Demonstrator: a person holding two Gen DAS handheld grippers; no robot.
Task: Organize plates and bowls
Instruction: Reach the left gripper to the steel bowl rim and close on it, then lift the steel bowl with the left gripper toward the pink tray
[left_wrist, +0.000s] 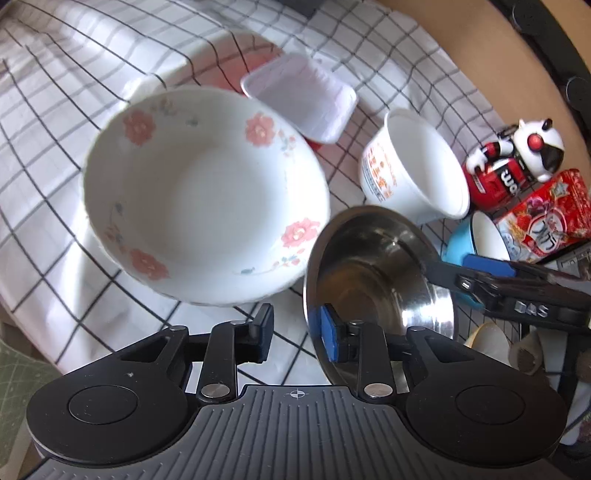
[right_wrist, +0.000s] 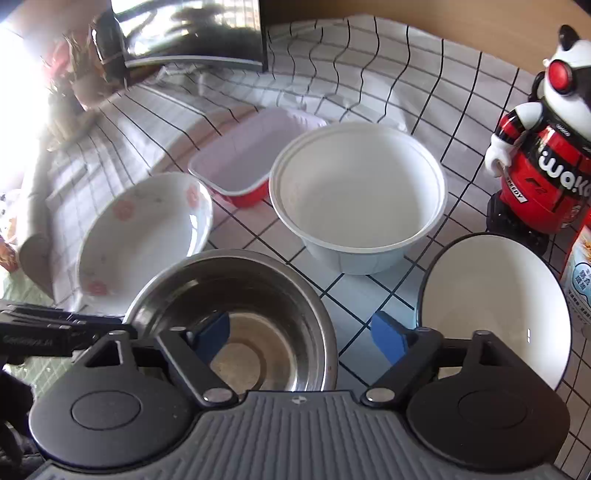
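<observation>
Left gripper part open, right pad at rim of shiny round steel bowl, left pad outside; nothing clamped. Right gripper wide, left finger over steel bowl, right finger beside blue bowl with white inside; holds nothing. Glossy floral ceramic bowl, white paper bowl, red rectangular dish on checked cloth.

The left gripper stands with its jaws apart, nothing pressed between them. The steel bowl's rim sits against the right jaw's blue pad. Ahead of the left jaw lies the floral bowl. Beyond the right jaw, the right gripper reaches over the steel bowl's far rim.
</observation>
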